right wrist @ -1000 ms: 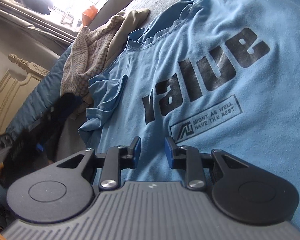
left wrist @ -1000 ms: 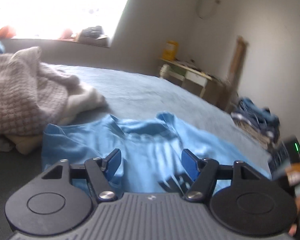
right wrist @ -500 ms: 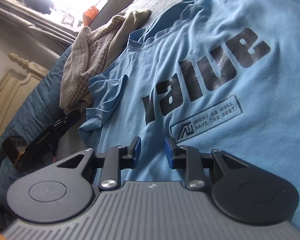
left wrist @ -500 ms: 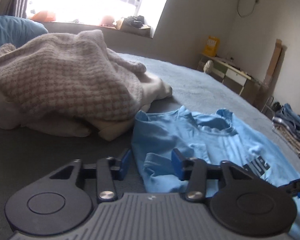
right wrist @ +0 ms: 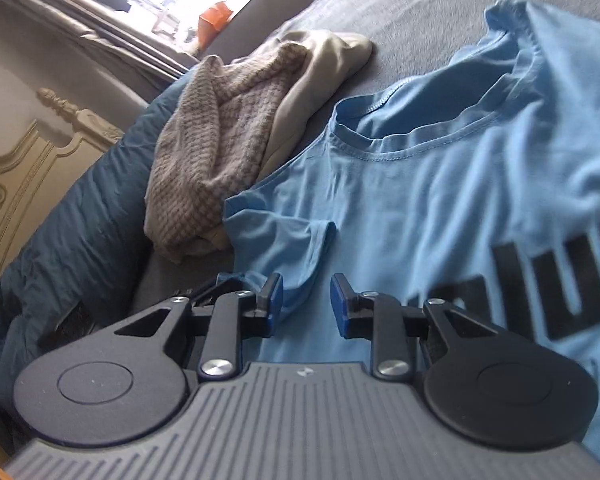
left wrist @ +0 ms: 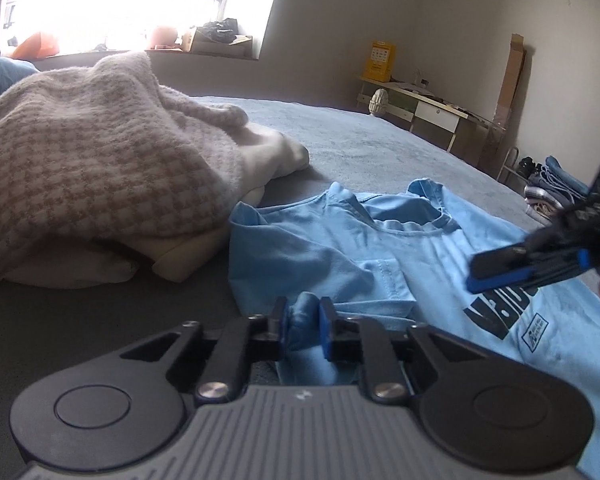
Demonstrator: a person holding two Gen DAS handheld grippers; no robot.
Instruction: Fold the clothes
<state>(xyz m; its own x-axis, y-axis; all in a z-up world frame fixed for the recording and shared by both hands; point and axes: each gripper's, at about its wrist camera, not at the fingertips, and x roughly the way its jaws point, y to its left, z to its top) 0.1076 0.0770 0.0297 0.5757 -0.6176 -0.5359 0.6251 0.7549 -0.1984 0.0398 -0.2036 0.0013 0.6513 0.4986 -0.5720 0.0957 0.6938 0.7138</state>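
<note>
— Grey bedding [left wrist: 372, 148] fills the left wrist view, with a bright window behind and a desk by the far wall. What lies on it?

— A blue T-shirt [left wrist: 320, 248] spread front-up, its sleeve folded over the chest. Just beside it sits a heap of knitwear [left wrist: 92, 168], touching the shirt's shoulder edge or nearly so.

— And the left gripper [left wrist: 303, 326]?

— Its jaws are closing, and a bunched fold of the sleeve's edge is pinched between the pads already. The right gripper [left wrist: 512, 270] hovers above the printed chest, apart from the cloth.

— How will the shirt handle?

— Light, limp cotton, I'd judge. It will sag and drag when lifted, so hems and seams are the better places to hold; the stitched sleeve hem gives more bite than flat cloth.

— Now the right wrist view?

— Same T-shirt [right wrist: 440, 208], collar toward the top, black lettering at the right edge. The right gripper [right wrist: 306, 306] has its jaws partly apart with nothing between them, over the sleeve. The knitwear [right wrist: 212, 152] lies beyond the shoulder, a dark blue quilt [right wrist: 80, 220] further left.

— Room to move?

— Open bedding above the collar; the heap crowds the left shoulder, so a lifted sleeve could snag there.
</note>
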